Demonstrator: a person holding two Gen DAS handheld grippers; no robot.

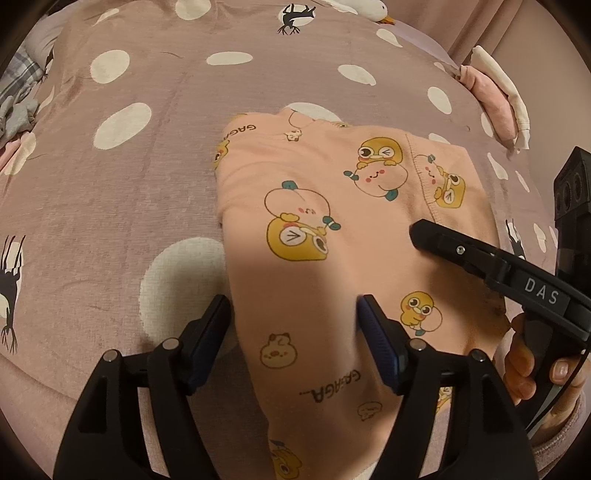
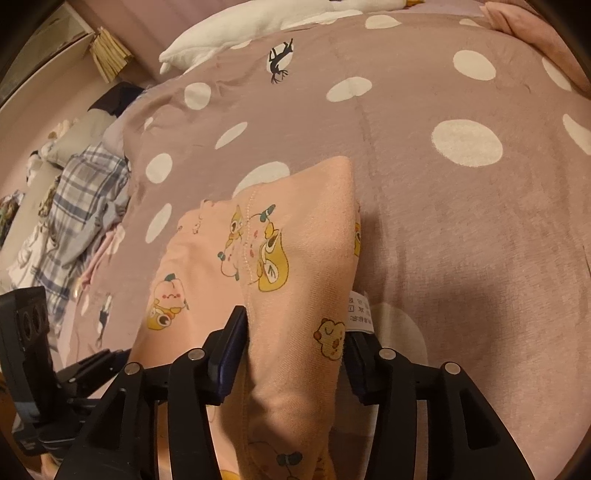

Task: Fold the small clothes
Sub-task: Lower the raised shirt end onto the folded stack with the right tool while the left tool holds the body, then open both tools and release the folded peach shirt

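Observation:
A small peach garment point(image 1: 332, 221) printed with yellow ducks lies partly folded on a mauve polka-dot bedspread point(image 1: 147, 166). My left gripper point(image 1: 295, 325) is open; its jaws straddle the garment's near left part, fabric between them. My right gripper point(image 1: 417, 232) shows in the left wrist view from the right, over the garment's right side. In the right wrist view the right gripper point(image 2: 295, 332) is open around a raised fold of the garment point(image 2: 295, 258), with a white care label point(image 2: 360, 308) by the right finger.
A folded pink and white stack point(image 1: 495, 99) lies at the far right of the bed. A plaid cloth pile point(image 2: 74, 221) lies off the bed's left edge. A white pillow point(image 2: 240, 29) lies at the head. The left gripper's body point(image 2: 29, 332) shows at lower left.

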